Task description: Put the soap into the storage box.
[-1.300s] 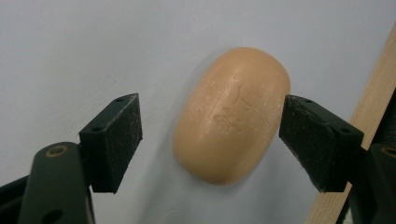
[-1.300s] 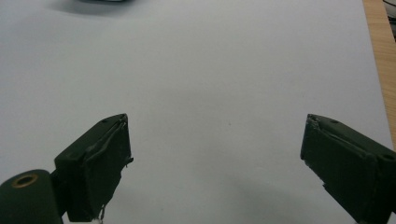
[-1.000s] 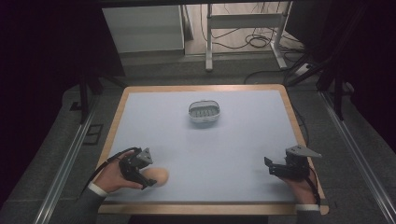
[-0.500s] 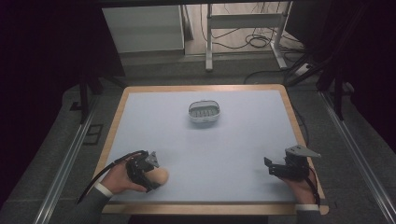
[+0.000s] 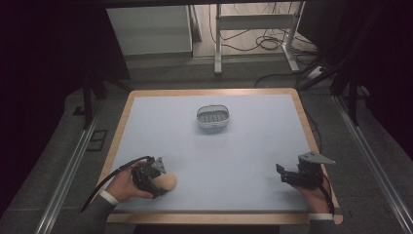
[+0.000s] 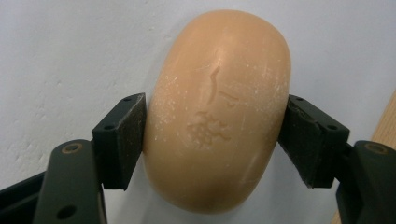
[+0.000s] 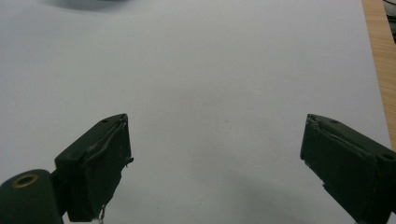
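A tan oval bar of soap [image 5: 169, 182] lies on the pale blue table top near the front left corner. My left gripper [image 5: 159, 181] is around it, and its jaws have just been closing. In the left gripper view both black pads [image 6: 122, 140] press on the long sides of the soap [image 6: 219, 112], which has an embossed mark on top. My right gripper [image 5: 282, 174] rests near the front right edge, pointing left. In the right gripper view its jaws stand wide apart around my right gripper's midpoint [image 7: 215, 154], with bare table between them.
A small oval wire soap basket [image 5: 213, 117] stands at the middle back of the table. A wooden rim [image 5: 209, 91] frames the blue surface. Beyond the far edge are a floor, cables and metal table legs [image 5: 218, 44].
The left gripper's jaws have closed in from wide open until they grip the soap. The left hand shifted only slightly. The right gripper has kept still.
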Demonstrator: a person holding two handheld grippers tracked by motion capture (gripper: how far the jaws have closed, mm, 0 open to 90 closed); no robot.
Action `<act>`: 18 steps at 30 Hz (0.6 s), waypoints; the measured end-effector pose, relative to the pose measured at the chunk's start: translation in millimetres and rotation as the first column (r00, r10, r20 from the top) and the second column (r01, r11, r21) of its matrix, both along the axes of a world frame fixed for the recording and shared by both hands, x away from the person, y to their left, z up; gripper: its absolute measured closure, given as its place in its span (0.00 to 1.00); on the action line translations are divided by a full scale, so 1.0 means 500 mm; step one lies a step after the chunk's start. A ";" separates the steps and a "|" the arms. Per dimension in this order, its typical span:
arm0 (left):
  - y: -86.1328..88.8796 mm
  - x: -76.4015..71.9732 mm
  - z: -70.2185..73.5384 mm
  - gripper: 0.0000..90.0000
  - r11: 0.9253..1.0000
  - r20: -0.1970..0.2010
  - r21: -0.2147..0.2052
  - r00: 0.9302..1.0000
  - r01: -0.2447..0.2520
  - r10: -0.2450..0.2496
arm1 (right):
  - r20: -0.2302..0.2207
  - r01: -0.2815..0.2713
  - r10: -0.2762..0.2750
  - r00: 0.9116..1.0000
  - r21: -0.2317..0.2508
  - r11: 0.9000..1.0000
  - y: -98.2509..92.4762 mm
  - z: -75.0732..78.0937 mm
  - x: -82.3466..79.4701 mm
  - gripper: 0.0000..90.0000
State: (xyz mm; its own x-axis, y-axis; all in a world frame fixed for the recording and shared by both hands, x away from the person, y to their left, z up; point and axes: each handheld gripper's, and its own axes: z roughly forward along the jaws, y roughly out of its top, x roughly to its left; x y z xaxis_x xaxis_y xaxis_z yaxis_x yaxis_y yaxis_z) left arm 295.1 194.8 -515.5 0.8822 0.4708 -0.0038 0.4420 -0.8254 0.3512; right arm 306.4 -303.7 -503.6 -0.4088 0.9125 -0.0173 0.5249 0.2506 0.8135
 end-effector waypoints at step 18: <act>0.003 0.006 0.002 0.36 1.000 0.009 -0.021 1.000 -0.014 0.014 | -0.004 0.005 -0.005 1.000 -0.004 1.000 -0.002 -0.002 0.001 0.09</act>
State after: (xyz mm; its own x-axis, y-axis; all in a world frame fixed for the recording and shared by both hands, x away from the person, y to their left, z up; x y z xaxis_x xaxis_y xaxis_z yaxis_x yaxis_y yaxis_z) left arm 298.0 196.2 -514.5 0.8757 0.4828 -0.0053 0.4498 -0.8118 0.3725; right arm 306.7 -304.6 -504.6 -0.4041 0.9145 -0.0189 0.5298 0.2509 0.8101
